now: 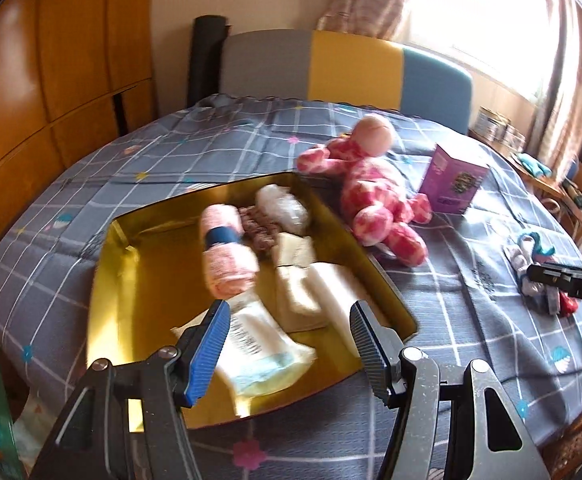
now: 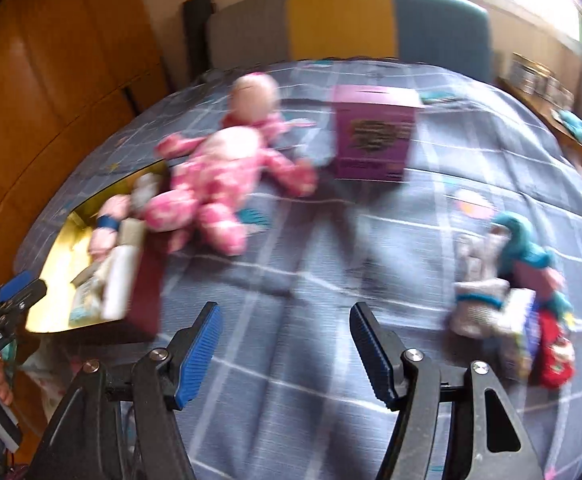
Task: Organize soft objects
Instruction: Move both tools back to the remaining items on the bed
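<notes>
Bed (image 1: 91, 184) with a grey checked cover fills both views, headboard (image 1: 347, 64) in grey, yellow and blue panels at 12 o'clock. On it, a gold-lined tin tray (image 1: 131, 280) sits toward 9 o'clock in your left wrist view; it holds a pink rolled towel with a blue band (image 1: 227, 256), a white wrapped bundle (image 1: 283, 204), cream folded cloths (image 1: 299, 276) and a flat packet with a printed label (image 1: 259, 344). Pink plush toy (image 1: 375, 196) lies just outside the tray's 2 o'clock edge, touching or nearly so, can't tell. Purple box (image 1: 453, 180) stands upright beside the plush's far side. Small heap of socks, grey, teal and red (image 2: 507, 300), lies at 3 o'clock in your right wrist view, well apart from the tray.

Your left tool (image 1: 287, 336) hangs over the tray's near end, fingers apart at a middling gap, nothing gripped; the packet shows between them but below. Your right tool (image 2: 285, 338) hangs over bare cover, same middling gap, empty, socks off at its 3 o'clock. Right view is blurred.
</notes>
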The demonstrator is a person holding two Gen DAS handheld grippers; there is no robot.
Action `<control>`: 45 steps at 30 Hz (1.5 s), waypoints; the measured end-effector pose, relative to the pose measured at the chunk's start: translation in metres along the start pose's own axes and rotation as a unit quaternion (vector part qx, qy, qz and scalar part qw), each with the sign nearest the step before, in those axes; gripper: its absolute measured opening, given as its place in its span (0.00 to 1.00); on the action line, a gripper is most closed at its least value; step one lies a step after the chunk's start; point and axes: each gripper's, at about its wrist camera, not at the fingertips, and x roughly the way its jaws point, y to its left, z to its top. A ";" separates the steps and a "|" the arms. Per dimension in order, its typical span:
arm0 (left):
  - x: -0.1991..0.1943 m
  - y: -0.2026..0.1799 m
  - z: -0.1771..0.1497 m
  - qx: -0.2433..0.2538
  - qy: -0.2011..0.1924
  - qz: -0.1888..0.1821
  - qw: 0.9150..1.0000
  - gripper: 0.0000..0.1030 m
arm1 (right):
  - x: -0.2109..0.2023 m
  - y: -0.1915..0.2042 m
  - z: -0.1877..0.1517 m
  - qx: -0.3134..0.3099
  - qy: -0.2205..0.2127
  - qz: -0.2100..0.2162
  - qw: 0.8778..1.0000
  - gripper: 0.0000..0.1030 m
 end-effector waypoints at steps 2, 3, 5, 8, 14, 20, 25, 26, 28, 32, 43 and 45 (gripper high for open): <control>0.003 -0.012 0.004 0.014 0.002 -0.012 1.000 0.61 | -0.008 -0.022 -0.001 0.018 -0.005 -0.021 1.000 0.65; 0.004 -0.017 0.006 0.020 0.001 -0.017 1.000 0.61 | -0.012 -0.033 -0.002 0.029 -0.007 -0.029 0.999 0.65; 0.005 -0.030 0.010 0.035 -0.001 -0.028 0.999 0.61 | -0.021 -0.057 -0.003 0.053 -0.013 -0.045 0.997 0.65; 0.008 -0.050 0.015 0.055 0.001 -0.050 0.997 0.61 | -0.035 -0.096 -0.008 0.098 -0.026 -0.075 0.992 0.65; 0.020 -0.092 0.027 0.090 0.013 -0.088 0.992 0.61 | -0.060 -0.183 -0.023 0.236 -0.068 -0.160 0.956 0.65; 0.042 -0.146 0.037 0.126 0.042 -0.140 0.981 0.61 | -0.066 -0.245 -0.059 0.370 -0.091 -0.170 0.909 0.65; 0.069 -0.199 0.042 0.143 0.080 -0.192 0.968 0.61 | -0.073 -0.256 -0.067 0.399 -0.108 -0.150 0.898 0.65; 0.075 -0.209 0.043 0.145 0.087 -0.201 0.965 0.61 | -0.073 -0.256 -0.066 0.399 -0.107 -0.146 0.899 0.65; 0.087 -0.230 0.044 0.152 0.104 -0.213 0.960 0.61 | -0.072 -0.254 -0.065 0.395 -0.107 -0.145 0.901 0.65; 0.115 -0.267 0.047 0.153 0.136 -0.232 0.951 0.61 | -0.071 -0.252 -0.065 0.398 -0.114 -0.137 0.900 0.65; 0.165 -0.344 0.061 0.145 0.171 -0.260 0.939 0.61 | -0.064 -0.254 -0.066 0.407 -0.107 -0.102 0.901 0.65; 0.172 -0.355 0.062 0.146 0.178 -0.258 0.938 0.61 | -0.063 -0.254 -0.066 0.407 -0.106 -0.096 0.902 0.65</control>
